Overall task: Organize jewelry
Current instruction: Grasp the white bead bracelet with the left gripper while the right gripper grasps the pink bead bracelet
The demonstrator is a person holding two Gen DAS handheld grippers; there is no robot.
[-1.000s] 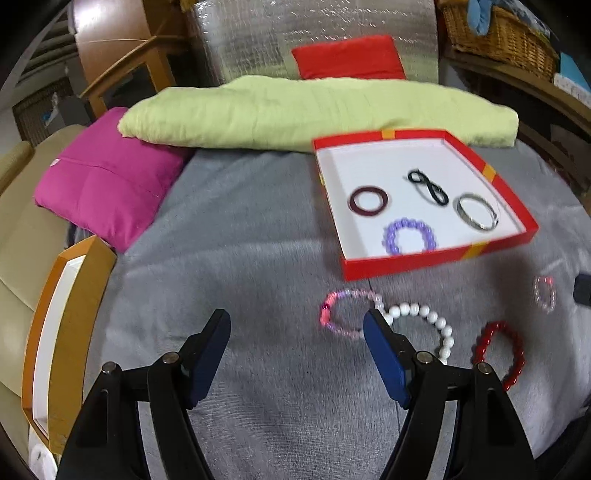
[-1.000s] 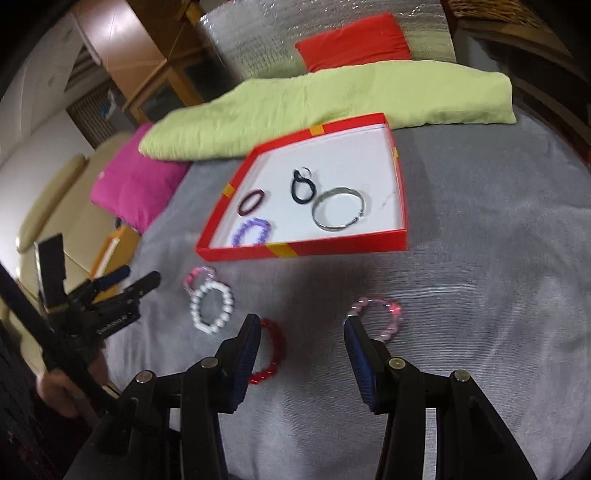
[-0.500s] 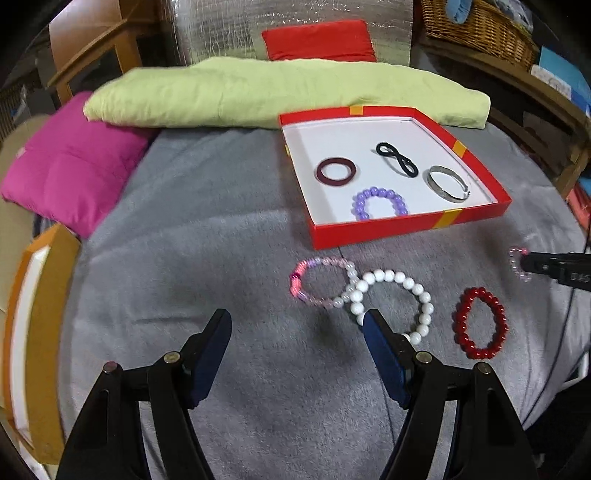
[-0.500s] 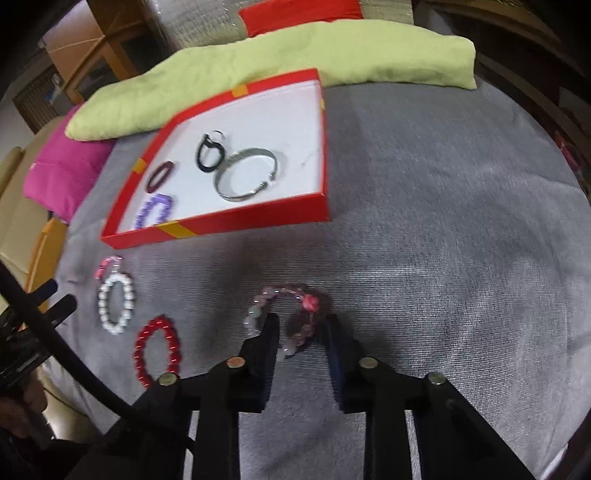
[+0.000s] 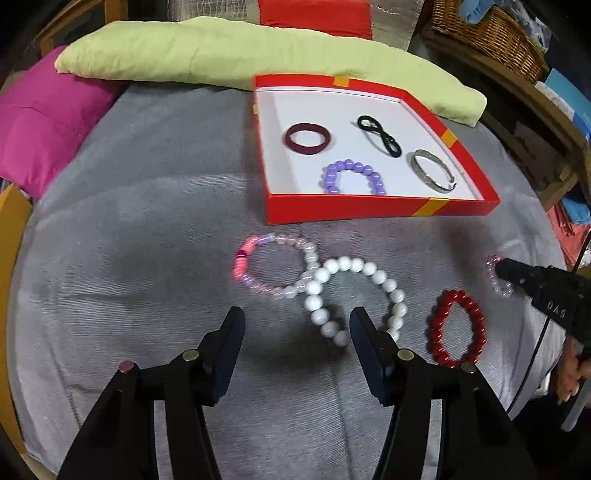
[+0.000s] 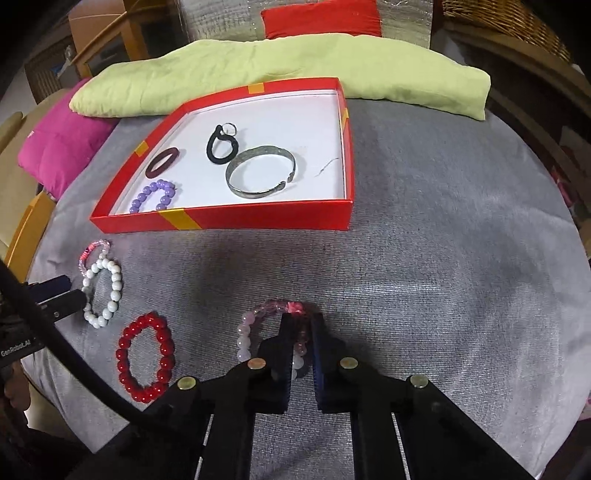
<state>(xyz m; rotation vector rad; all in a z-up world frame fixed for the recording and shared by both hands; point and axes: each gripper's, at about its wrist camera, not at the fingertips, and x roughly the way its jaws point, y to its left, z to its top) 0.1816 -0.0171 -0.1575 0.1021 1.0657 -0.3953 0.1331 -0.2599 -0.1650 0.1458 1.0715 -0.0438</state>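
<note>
My right gripper (image 6: 301, 321) is shut on a pale pink bead bracelet (image 6: 255, 321) lying on the grey cloth; it also shows in the left wrist view (image 5: 495, 277). My left gripper (image 5: 295, 321) is open and empty just in front of a white bead bracelet (image 5: 354, 299), which overlaps a pink bead bracelet (image 5: 273, 266). A red bead bracelet (image 5: 456, 328) lies to the right. The red box (image 5: 369, 212) with a white floor holds a dark red ring, a black loop, a silver bangle and a purple bead bracelet (image 5: 352, 177).
A long green cushion (image 5: 240, 51) lies behind the box, a magenta cushion (image 5: 40, 122) at the left, a red cushion (image 5: 314, 14) at the back. A wicker basket (image 5: 487, 33) stands on a shelf at the right. An orange frame edge (image 5: 11, 236) sits at far left.
My right gripper has moved down onto the pale pink bracelet and closed on it. My left gripper has come nearer to the white bracelet and stayed open.
</note>
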